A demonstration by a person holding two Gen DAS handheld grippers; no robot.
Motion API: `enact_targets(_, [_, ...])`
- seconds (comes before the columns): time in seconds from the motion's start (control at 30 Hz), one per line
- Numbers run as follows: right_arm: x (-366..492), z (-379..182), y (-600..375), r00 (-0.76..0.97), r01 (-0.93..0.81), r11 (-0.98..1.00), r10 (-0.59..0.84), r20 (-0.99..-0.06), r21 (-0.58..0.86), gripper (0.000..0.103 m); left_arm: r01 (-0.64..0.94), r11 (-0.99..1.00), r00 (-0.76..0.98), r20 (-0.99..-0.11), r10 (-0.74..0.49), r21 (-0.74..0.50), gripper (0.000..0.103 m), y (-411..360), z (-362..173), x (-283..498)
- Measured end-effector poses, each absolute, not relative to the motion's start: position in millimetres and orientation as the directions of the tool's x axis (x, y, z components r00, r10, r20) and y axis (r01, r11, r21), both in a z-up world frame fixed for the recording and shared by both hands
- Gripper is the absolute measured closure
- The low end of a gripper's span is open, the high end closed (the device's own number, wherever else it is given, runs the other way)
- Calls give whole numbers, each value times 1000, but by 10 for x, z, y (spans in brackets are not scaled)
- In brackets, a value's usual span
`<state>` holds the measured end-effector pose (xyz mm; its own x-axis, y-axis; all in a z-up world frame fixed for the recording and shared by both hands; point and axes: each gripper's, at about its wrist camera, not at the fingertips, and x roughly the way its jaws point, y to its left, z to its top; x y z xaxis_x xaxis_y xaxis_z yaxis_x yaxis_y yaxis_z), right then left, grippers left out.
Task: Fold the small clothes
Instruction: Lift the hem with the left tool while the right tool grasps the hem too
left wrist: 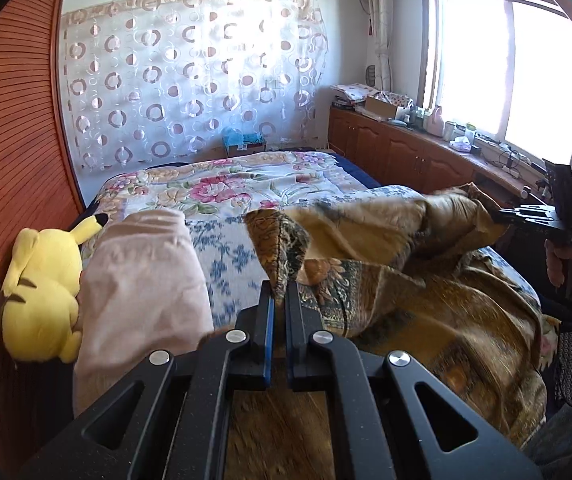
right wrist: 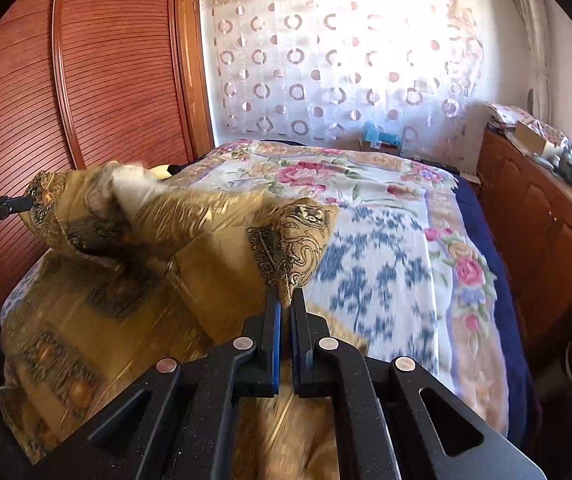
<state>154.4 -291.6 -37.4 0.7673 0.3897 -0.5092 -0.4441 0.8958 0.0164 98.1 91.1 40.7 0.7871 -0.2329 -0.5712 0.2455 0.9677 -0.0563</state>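
Floral bedspread (right wrist: 386, 216) (blue and pink), gold garment (left wrist: 386, 240) pinched by both hand-held grippers

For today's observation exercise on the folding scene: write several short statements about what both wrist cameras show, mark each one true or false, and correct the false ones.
1. The left gripper is shut on a corner of the golden patterned cloth. True.
2. The right gripper is open and holds nothing. False: it is shut on another corner of the same golden cloth.
3. A yellow plush toy lies at the left side of the bed, beside a pink garment. True.
4. The golden cloth lies flat and neatly folded. False: its pinched edge is lifted off the bed and hangs rumpled between the grippers.
5. The bed cover is plain white. False: it is floral, with pink roses and blue sprigs.
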Motion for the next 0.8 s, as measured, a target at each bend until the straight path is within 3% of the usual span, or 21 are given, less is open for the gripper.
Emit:
enact_targets(0.37, [474, -485, -3040, 748, -444, 895, 401, -530, 51, 99, 212, 973, 777, -589, -223, -89, 98, 941, 131, 97])
enact_targets(0.53, [246, -462, -3017, 737, -440, 897, 384, -556, 37, 99, 186, 973, 770, -595, -231, -138, 98, 987, 54, -74])
enact_targets(0.8, [16, -385, -2983, 731, -434, 901, 354, -583, 2, 99, 168, 980, 753, -628, -197, -106, 98, 935, -61, -235])
